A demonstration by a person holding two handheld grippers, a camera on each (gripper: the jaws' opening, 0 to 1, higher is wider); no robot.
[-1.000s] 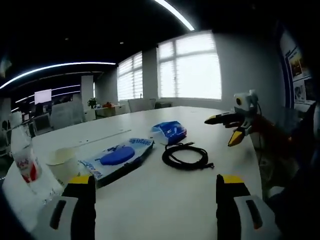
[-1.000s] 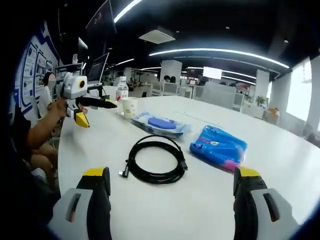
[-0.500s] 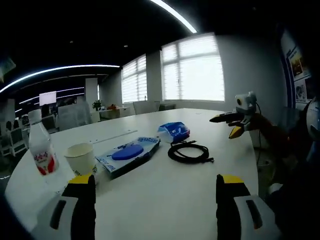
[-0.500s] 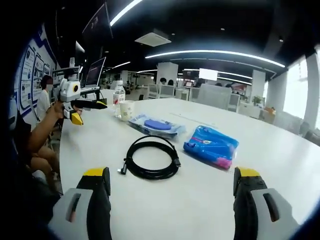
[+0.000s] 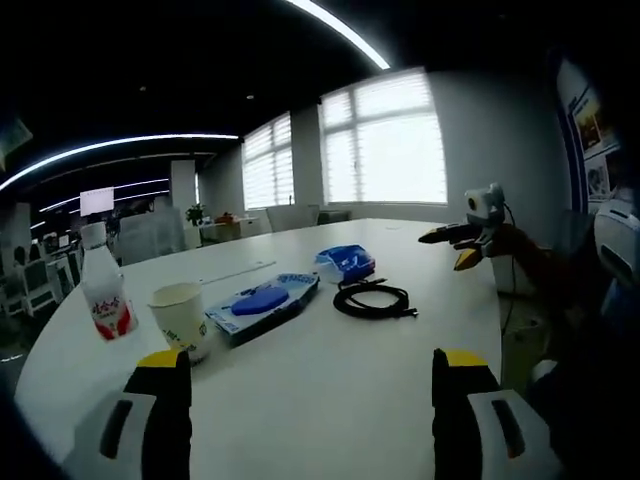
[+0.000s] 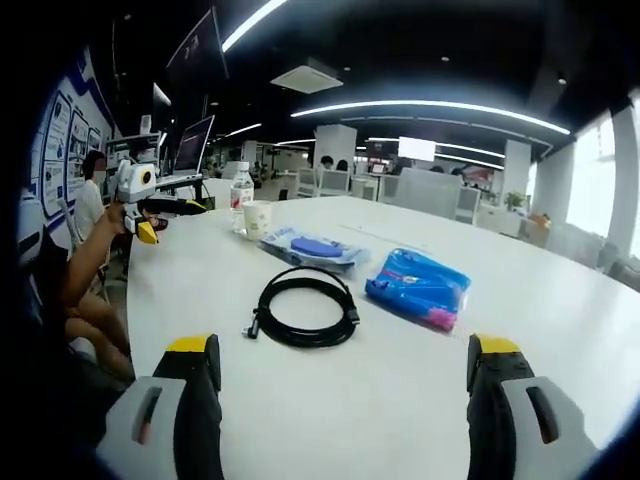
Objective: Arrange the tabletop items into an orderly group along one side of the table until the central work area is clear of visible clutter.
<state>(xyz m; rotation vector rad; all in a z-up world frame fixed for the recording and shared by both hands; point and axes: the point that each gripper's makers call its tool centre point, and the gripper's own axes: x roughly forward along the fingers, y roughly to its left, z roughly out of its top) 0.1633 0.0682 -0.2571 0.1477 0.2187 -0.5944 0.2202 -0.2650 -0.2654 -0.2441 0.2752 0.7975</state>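
A coiled black cable (image 5: pixel 373 298) (image 6: pixel 303 308) lies mid-table. Beside it rests a blue packet (image 5: pixel 345 262) (image 6: pixel 420 288). A flat clear package with a blue item inside (image 5: pixel 265 300) (image 6: pixel 310 250) lies further along, then a paper cup (image 5: pixel 182 320) (image 6: pixel 257 218) and a plastic bottle with a red label (image 5: pixel 105 290) (image 6: pixel 239 190). My left gripper (image 5: pixel 312 360) is open above the bare tabletop, short of the cup. My right gripper (image 6: pixel 343 348) is open too, short of the cable. Each gripper also shows in the other's view, hand-held at the table's edge (image 5: pixel 455 242) (image 6: pixel 160 210).
The white table (image 5: pixel 330 370) (image 6: pixel 330 390) has bare surface in front of both grippers. A person's arm (image 6: pixel 85 255) reaches over the near edge. Office desks, chairs and bright windows (image 5: pixel 385 145) lie beyond the table.
Both views have drawn back from the table, so the items look smaller and farther. Bottle and cup have come fully into the left gripper view. The items themselves have not moved.
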